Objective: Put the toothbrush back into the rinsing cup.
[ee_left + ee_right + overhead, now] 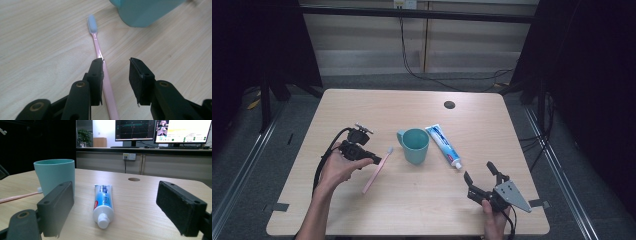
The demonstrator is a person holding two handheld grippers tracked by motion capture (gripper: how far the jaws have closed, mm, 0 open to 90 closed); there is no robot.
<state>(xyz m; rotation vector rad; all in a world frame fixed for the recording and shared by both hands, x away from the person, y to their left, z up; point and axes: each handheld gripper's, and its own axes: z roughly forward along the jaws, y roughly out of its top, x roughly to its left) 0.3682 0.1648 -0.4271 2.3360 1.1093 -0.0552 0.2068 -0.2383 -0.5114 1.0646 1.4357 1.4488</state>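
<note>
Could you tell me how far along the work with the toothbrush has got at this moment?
Nothing looks finished: the pink toothbrush lies flat on the table beside the teal cup. In hand: the left tool straddles its handle, one pad against it, the other apart. Left: closing and lifting. The right tool waits open, facing the toothpaste tube.

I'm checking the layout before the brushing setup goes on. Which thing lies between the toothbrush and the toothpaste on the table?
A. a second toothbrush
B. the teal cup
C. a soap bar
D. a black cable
B: in the high view the teal cup stands upright between the pink toothbrush on its left and the toothpaste on its right.
</note>
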